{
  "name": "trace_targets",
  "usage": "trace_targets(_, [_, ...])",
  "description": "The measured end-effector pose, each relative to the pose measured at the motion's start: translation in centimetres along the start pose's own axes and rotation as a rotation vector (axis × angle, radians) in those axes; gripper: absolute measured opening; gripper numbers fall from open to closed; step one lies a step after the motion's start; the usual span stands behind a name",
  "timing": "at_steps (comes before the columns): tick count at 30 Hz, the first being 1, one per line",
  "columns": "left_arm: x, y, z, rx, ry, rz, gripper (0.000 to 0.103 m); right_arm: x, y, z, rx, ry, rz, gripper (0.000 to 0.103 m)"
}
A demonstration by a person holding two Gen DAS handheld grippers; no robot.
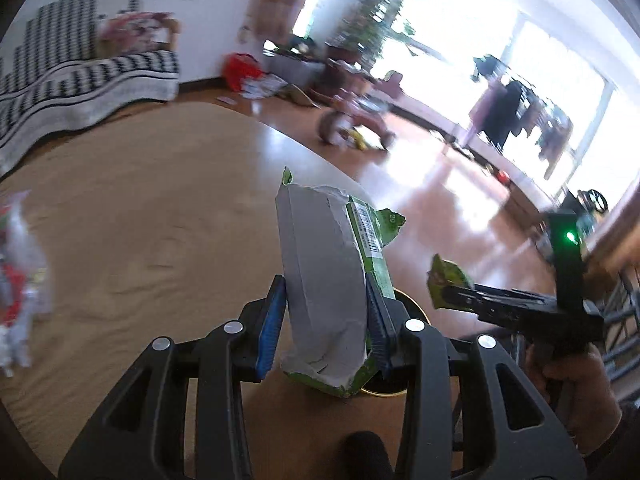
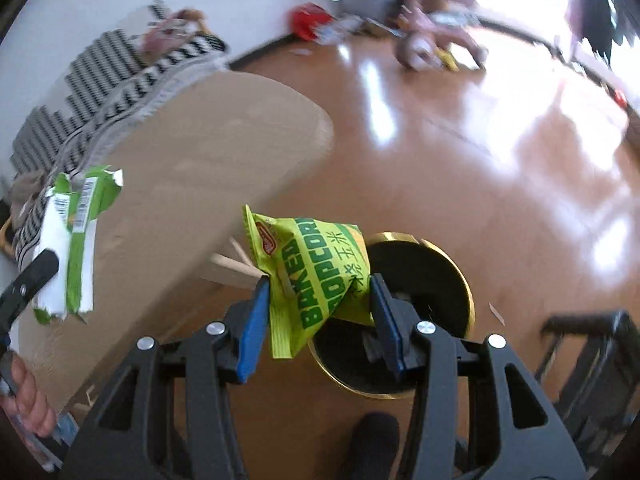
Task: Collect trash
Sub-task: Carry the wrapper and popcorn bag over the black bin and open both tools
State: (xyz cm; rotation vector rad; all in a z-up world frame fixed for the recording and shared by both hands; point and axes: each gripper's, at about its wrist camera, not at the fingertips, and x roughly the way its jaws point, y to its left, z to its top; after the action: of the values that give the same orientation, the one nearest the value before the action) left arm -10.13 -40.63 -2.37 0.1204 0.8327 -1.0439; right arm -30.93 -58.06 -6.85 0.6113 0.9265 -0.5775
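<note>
My left gripper (image 1: 326, 292) is shut on a torn green and silver wrapper (image 1: 328, 280), held upright over the table edge; the wrapper also shows at the left of the right wrist view (image 2: 70, 240). My right gripper (image 2: 318, 292) is shut on a green popcorn bag (image 2: 310, 272), held above a round black bin with a gold rim (image 2: 464, 280) on the floor. The bin's rim (image 1: 416, 308) peeks out just behind the left gripper. The right gripper (image 1: 448, 296) shows at the right of the left wrist view with the bag's corner (image 1: 450, 280).
A tan table top (image 1: 140, 220) spreads to the left, with clear and red plastic wrappers (image 1: 16, 272) at its left edge. Wooden sticks (image 2: 236, 264) lie by the table. A striped sofa (image 1: 80, 76), a toy tricycle (image 1: 356, 120) and a dark chair (image 2: 592, 356) stand around.
</note>
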Motion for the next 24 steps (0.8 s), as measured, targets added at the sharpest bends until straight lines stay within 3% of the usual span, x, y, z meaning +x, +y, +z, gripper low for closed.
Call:
trace_targets(6, [4.1, -3.5, -1.4, 0.050, 0.067, -0.047, 0.038, 0.3, -4.5, -0.7, 0.053, 0.033, -0.002, 0.049])
trace_targets(12, [6.1, -4.8, -2.1, 0.061, 0.089, -0.062, 0.038, 0.9, -4.1, 0.8, 0.058, 0.032, -0.014, 0.052])
trace_targets(16, [6.9, -4.9, -2.2, 0.052, 0.096, -0.066, 0.038, 0.4, -4.5, 1.0, 0.059, 0.007, -0.024, 0.068])
trace_targets(24, [8.3, -5.5, -2.2, 0.059, 0.113, -0.077, 0.038, -0.3, -4.6, 1.0, 0.047, -0.012, -0.037, 0.069])
